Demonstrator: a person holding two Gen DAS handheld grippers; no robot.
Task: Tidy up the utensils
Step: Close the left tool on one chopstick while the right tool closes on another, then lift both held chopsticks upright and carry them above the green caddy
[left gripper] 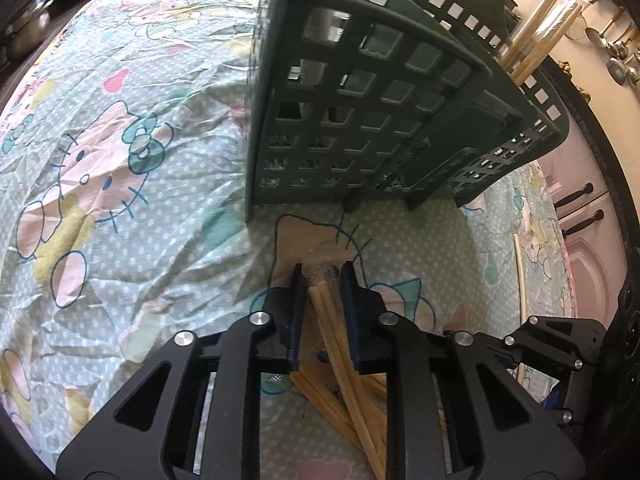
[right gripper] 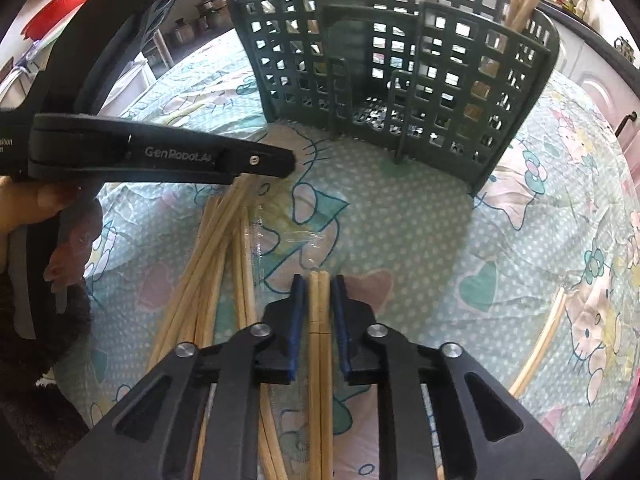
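Note:
A dark green slotted utensil holder [left gripper: 360, 100] [right gripper: 400, 60] stands on the cartoon-print cloth, with chopsticks [left gripper: 536, 40] [right gripper: 520, 0] upright in its right compartment. My left gripper [left gripper: 323, 278] is shut on light wooden chopsticks [left gripper: 328, 320] in a clear plastic wrapper, just in front of the holder. In the right wrist view the left gripper [right gripper: 290, 164] reaches in from the left, over the end of a fanned chopstick bundle [right gripper: 212, 260]. My right gripper [right gripper: 319, 280] is shut on a pair of chopsticks [right gripper: 320, 304] lying on the cloth.
One loose chopstick [left gripper: 520, 272] [right gripper: 540, 340] lies at the cloth's right side. A hand [right gripper: 32, 200] holds the left gripper's handle. A red bowl [right gripper: 60, 4] and metal pots [left gripper: 24, 28] sit beyond the table's far left; pink cabinet doors [left gripper: 580, 208] are on the right.

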